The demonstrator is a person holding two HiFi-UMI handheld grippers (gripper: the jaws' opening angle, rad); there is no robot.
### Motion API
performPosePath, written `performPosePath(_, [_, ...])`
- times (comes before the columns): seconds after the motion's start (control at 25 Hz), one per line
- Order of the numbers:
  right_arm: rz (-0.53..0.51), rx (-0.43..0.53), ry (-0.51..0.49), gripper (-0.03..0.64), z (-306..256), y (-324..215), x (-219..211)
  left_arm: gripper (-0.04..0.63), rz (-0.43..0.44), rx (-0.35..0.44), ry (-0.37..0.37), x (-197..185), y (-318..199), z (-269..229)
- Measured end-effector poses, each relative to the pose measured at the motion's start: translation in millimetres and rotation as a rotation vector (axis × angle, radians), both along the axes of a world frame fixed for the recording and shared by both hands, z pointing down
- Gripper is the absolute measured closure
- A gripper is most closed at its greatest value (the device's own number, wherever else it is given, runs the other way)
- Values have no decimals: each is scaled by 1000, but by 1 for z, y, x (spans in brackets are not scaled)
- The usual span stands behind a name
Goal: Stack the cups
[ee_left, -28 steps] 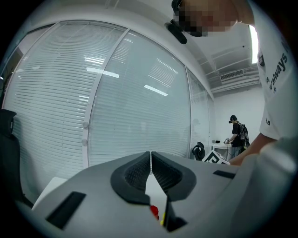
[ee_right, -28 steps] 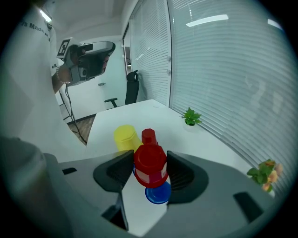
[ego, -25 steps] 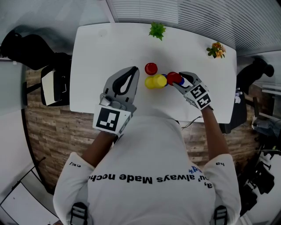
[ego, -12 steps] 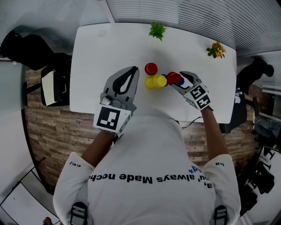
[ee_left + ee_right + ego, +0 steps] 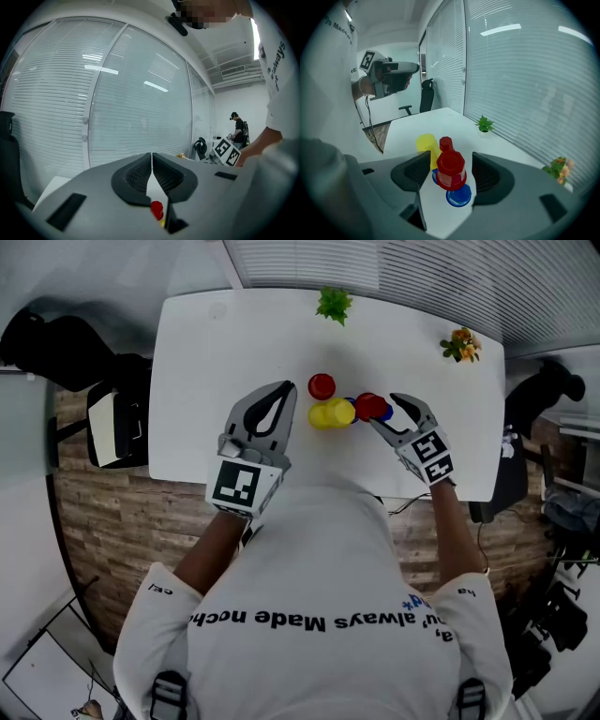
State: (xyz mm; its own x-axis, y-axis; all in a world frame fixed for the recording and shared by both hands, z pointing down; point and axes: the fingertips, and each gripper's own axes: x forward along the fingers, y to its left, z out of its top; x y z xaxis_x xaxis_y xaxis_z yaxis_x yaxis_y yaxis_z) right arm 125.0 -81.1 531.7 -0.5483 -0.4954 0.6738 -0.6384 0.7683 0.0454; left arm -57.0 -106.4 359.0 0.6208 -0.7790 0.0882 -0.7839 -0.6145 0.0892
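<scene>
1. The right gripper (image 5: 451, 158) tilts down at the white table (image 5: 216, 352). Its jaws have just been opening and now stand about as wide as they go. A red cup (image 5: 451, 169) sits right between them, but neither pad touches it, so it's not gripping anything.
2. That red cup is bottom-up on top of a blue cup (image 5: 458, 196), whose rim pokes out underneath. The pair sits at the right end of the little cluster mid-table.
3. Just left of the stack is a yellow cup (image 5: 425, 144), with a smaller red cup (image 5: 322, 385) just behind it.
4. The left gripper (image 5: 151, 155) is held level over the near side of the table, left of the cups. Its jaws are pressed together with nothing in them.
5. A green plant (image 5: 335, 304) and an orange-flowered plant (image 5: 462, 345) sit along the far edge.
</scene>
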Motion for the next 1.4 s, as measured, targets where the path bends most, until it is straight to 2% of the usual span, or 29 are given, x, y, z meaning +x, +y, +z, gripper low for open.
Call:
performPosePath(0.2, [61, 55, -20, 336, -19, 7, 1, 568, 17, 23, -39, 4, -4, 12])
performPosePath(0.32, [86, 94, -21, 356, -30, 13, 0, 568, 32, 12, -74, 8, -5, 27])
performPosePath(0.6, [138, 124, -86, 388, -47, 28, -3, 566, 82, -24, -91, 15, -10, 58])
performPosePath(0.88, [151, 128, -131, 416, -54, 41, -8, 469, 180, -69, -99, 24, -19, 94])
performPosePath(1.4, [176, 112, -180, 420, -57, 54, -10, 397, 372, -114, -228, 54, -37, 168])
